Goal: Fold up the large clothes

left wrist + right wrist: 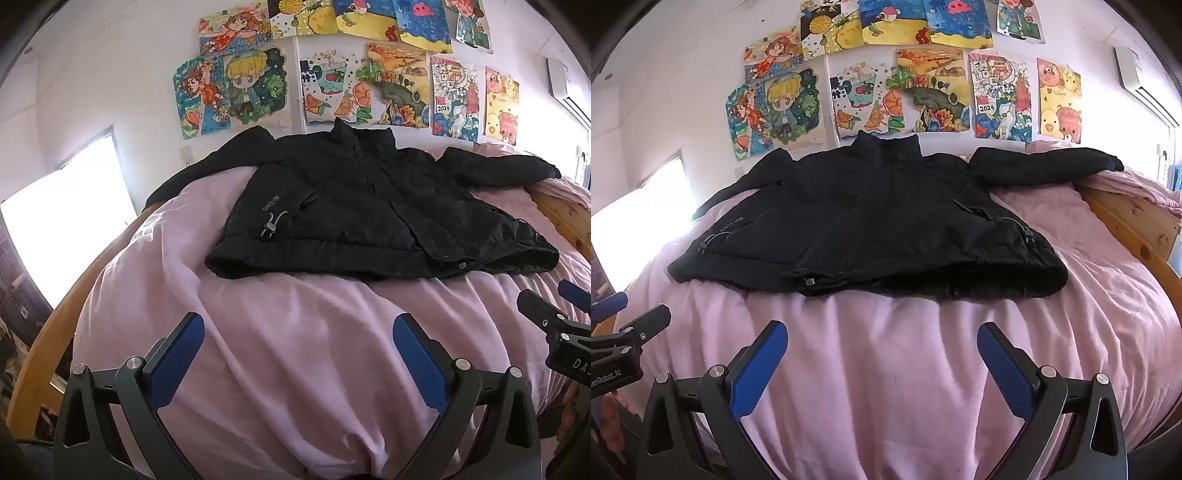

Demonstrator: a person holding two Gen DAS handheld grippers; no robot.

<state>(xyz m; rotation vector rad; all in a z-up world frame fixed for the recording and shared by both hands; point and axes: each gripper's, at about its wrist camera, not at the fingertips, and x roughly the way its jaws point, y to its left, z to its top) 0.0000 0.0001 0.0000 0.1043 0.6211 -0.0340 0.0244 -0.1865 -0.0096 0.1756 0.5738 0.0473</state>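
A black padded jacket (369, 206) lies flat and face up on the pink bed cover (280, 354), collar toward the wall, both sleeves spread out to the sides. It also shows in the right wrist view (871, 221). My left gripper (299, 328) is open and empty, above the cover in front of the jacket's hem. My right gripper (882, 334) is open and empty, also short of the hem. Each gripper shows at the edge of the other's view, the right (561, 317) and the left (624, 317).
The pink cover (894, 362) lies on a bed with a wooden frame (1137, 218). Colourful drawings (343, 74) hang on the white wall behind. A bright window (70, 218) is at the left. An air conditioner (1141, 81) hangs at the upper right.
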